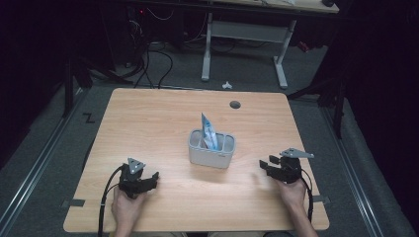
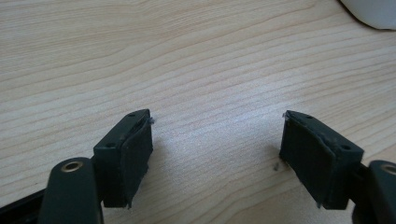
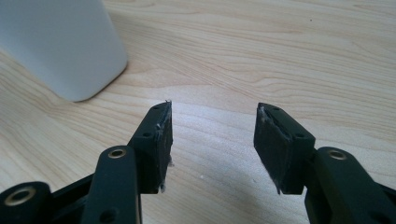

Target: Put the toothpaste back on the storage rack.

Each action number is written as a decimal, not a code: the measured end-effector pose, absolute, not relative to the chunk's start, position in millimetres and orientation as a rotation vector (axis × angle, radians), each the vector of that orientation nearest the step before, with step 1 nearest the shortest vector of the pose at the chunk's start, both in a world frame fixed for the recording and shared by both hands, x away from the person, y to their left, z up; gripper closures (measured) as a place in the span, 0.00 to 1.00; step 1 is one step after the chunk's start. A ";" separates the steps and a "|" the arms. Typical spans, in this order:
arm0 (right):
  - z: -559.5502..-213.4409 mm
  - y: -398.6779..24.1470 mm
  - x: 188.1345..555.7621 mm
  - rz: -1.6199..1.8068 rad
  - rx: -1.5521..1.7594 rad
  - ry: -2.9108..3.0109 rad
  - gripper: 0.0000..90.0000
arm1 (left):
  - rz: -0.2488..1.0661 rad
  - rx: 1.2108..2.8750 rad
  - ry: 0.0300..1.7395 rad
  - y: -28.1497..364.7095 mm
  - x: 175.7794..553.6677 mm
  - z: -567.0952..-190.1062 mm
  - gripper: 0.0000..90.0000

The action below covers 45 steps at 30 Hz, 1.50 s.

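Note:
A white holder (image 1: 211, 149) with compartments stands near the middle of the wooden table (image 1: 148, 118), and a blue-and-white packet (image 1: 208, 132) sticks up out of it. My left gripper (image 1: 154, 178) rests low at the front left, open, with bare wood between its pads (image 2: 137, 154). My right gripper (image 1: 265, 165) sits at the front right, pointing toward the holder, open and with nothing between its pads (image 3: 271, 140). The holder's rounded white corner (image 3: 60, 46) appears at the upper left of the right gripper view, and its edge (image 2: 373, 11) at the top right of the left gripper view.
A round cable hole (image 1: 235, 104) lies in the table's far side. Beyond the table stands a white desk frame (image 1: 244, 44) on grey floor with cables. A hand (image 1: 127, 207) and another hand (image 1: 292, 195) come in from the front edge.

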State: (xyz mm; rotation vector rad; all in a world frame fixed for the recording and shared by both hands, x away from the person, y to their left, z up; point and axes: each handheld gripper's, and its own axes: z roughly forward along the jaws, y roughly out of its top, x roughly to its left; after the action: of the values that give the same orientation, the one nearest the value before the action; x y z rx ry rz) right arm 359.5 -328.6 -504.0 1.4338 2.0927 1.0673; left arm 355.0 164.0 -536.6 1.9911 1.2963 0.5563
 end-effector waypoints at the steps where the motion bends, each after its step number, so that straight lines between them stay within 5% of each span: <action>1: -505.1 -328.2 360.2 1.060 1.428 2.094 0.53 | 0.556 1.991 1.296 164.0 355.0 -536.6 0.29; 45: -530.5 -311.2 374.2 0.897 1.392 2.112 0.46 | 0.554 1.991 1.297 164.2 354.7 -536.6 0.28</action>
State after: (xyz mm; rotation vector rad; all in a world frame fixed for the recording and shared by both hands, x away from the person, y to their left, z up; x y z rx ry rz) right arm 374.2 -311.2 -530.5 1.3918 2.1115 0.8969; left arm 354.7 164.2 -536.6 1.9913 1.2968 0.5543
